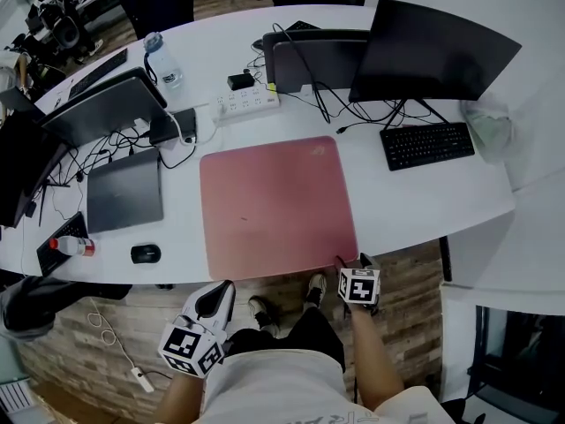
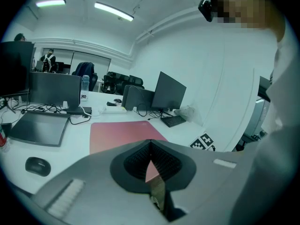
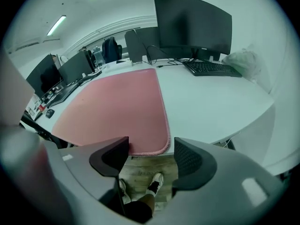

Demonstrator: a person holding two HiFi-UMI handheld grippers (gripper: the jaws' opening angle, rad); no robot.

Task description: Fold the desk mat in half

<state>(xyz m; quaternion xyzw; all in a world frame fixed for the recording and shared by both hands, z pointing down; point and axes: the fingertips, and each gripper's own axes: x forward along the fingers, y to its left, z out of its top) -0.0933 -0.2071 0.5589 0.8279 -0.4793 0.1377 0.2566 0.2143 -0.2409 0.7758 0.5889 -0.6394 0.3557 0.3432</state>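
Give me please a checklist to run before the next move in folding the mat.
1. Mat lies flat, unfolded: ok.
2. Nothing lies on the mat: ok.
3. Right gripper open: ok.
4. Near right corner of the mat lined up just ahead of the right gripper: ok.
5. Left gripper open for its side: not ok, shut.

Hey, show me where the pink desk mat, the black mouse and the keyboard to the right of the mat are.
pink desk mat (image 1: pixel 274 206), head view, centre of its top face.
black mouse (image 1: pixel 146 253), head view, top of its shell.
keyboard (image 1: pixel 427 144), head view, middle of the keys.
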